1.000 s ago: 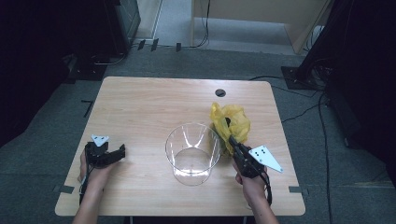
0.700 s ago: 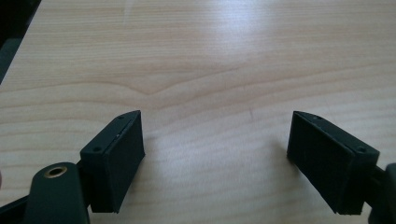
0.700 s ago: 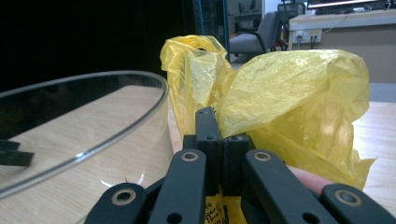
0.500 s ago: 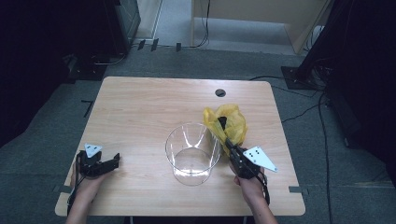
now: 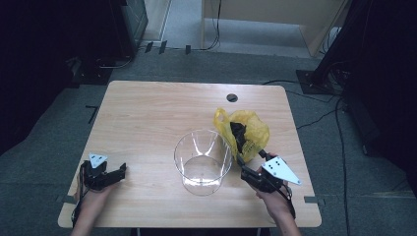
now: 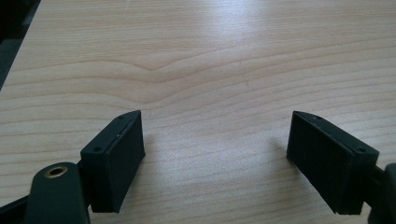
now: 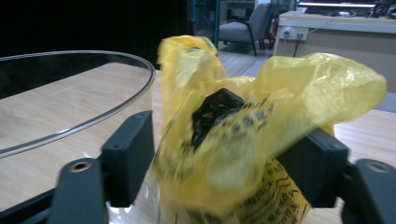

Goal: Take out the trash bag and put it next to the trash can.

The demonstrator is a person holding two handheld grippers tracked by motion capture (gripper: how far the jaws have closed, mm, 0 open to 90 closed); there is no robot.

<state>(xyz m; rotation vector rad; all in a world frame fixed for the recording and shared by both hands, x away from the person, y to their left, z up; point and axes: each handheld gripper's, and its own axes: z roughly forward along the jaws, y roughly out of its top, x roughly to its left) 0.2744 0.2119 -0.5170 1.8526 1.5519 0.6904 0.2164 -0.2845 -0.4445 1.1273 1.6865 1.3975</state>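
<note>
Now R gripper (image 5: 252, 164) jaws just opening round yellow bag (image 5: 251, 129); L gripper (image 5: 118, 170) spread, empty.

Both grippers are matte black: the left gripper (image 5: 104, 175) at lower left, the right gripper (image 5: 262, 173) at lower right. Each has a grey three-cornered plate on top, blocky flat pads with small screws, brass-ringed holes, and black cables trailing.

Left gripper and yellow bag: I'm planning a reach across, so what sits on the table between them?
In the high view, the clear plastic tub stands between the left gripper and the yellow bag.
</note>
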